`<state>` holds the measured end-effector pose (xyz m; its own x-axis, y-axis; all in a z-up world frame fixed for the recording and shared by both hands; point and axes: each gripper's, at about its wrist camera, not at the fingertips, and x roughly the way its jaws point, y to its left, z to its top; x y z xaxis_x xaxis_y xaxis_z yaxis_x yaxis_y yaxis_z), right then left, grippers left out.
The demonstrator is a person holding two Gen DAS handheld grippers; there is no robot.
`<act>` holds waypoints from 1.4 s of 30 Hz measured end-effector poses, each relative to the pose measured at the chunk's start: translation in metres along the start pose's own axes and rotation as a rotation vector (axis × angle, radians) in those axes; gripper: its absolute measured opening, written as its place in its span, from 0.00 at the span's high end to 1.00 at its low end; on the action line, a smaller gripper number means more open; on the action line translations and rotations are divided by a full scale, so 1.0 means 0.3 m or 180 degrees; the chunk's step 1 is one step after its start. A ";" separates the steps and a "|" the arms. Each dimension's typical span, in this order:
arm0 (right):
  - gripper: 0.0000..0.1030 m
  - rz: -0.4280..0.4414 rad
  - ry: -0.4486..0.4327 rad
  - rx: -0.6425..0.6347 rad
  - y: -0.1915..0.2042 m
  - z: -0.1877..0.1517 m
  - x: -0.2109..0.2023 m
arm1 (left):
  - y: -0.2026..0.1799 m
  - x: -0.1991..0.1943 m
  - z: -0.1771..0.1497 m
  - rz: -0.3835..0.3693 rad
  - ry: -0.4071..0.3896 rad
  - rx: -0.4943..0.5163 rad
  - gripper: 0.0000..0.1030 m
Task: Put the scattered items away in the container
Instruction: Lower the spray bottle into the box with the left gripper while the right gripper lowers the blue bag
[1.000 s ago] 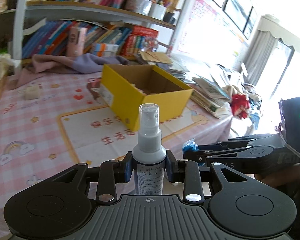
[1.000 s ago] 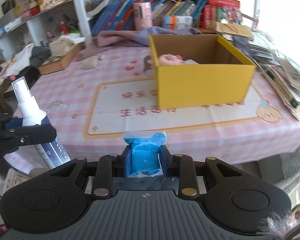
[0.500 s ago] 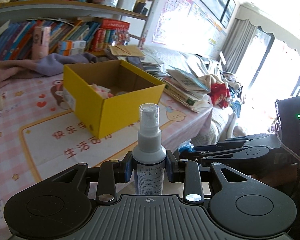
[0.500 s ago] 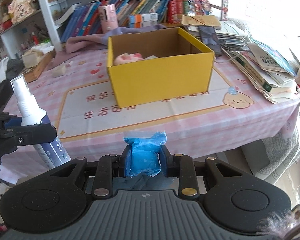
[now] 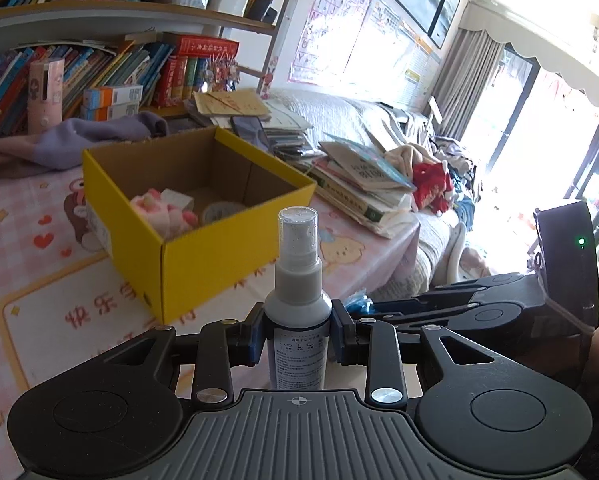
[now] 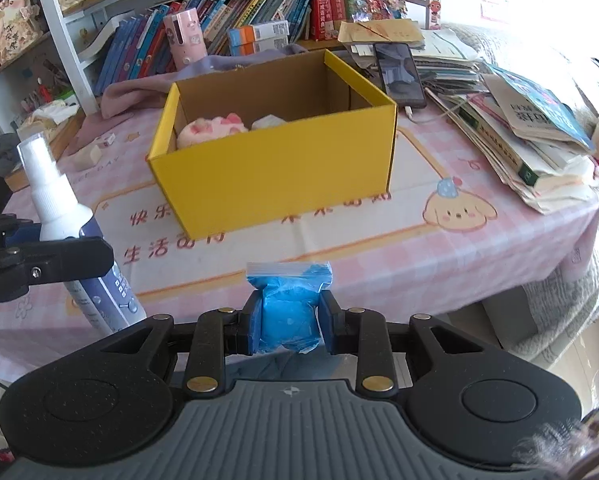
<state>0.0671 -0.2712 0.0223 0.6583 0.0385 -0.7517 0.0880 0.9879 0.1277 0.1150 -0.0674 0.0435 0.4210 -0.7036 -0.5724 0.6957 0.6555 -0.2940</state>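
- Two grippers each carry one item in front of the near edge of the table (image 6: 499, 248), short of the yellow box (image 6: 275, 168).
- The left gripper (image 5: 298, 330) is clamped on the spray bottle (image 5: 298, 312); its pads press the bottle's body from both sides.
- The spray bottle stands upright, long axis vertical, nozzle end up. It has a clear cap over a white pump head, a pale shoulder and a printed label on the body; from the right wrist view (image 6: 71, 236) the lower body looks bluish-violet with small icons.
- The right gripper (image 6: 289, 322) is closed on the blue bag (image 6: 289, 304), squeezing its lower part between the pads.
- The blue bag is a small clear zip pouch stuffed with crumpled blue material. Its sealed strip points up and spreads just above the pads; the bag's bottom hangs just below them.
- The yellow box sits open-topped on the pink checked table cover, brown cardboard inside, with one corner towards the left wrist camera. Inside lie a pink plush toy (image 6: 213, 128) and a white item (image 6: 269, 122).
- In the left wrist view the right gripper's body (image 5: 479, 308) lies to the right, with a bit of the blue bag showing at its tip.
- A stack of books (image 6: 539, 140) lies on the table to the right of the box.
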 end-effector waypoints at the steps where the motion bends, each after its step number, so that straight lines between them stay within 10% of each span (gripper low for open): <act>1: 0.74 0.0022 -0.0013 -0.0009 -0.012 0.016 0.010 | 0.002 0.012 0.017 0.0009 -0.0009 -0.0009 0.70; 19: 0.74 0.0567 -0.0545 -0.0507 -0.177 0.540 0.199 | 0.068 0.201 0.363 0.0736 -0.0462 -0.0041 0.70; 32: 0.74 0.0917 0.0498 -0.1397 -0.123 0.644 0.631 | 0.220 0.503 0.331 0.1069 0.0343 -0.0240 0.70; 42: 0.66 0.0995 0.0714 -0.1574 -0.102 0.624 0.684 | 0.231 0.545 0.318 0.1181 0.0400 -0.0274 0.62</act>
<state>0.3396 -0.3218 -0.0148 0.4193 0.3146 -0.8516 -0.4752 0.8753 0.0894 0.2876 -0.1631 0.0027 0.5562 -0.3793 -0.7395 0.4563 0.8830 -0.1097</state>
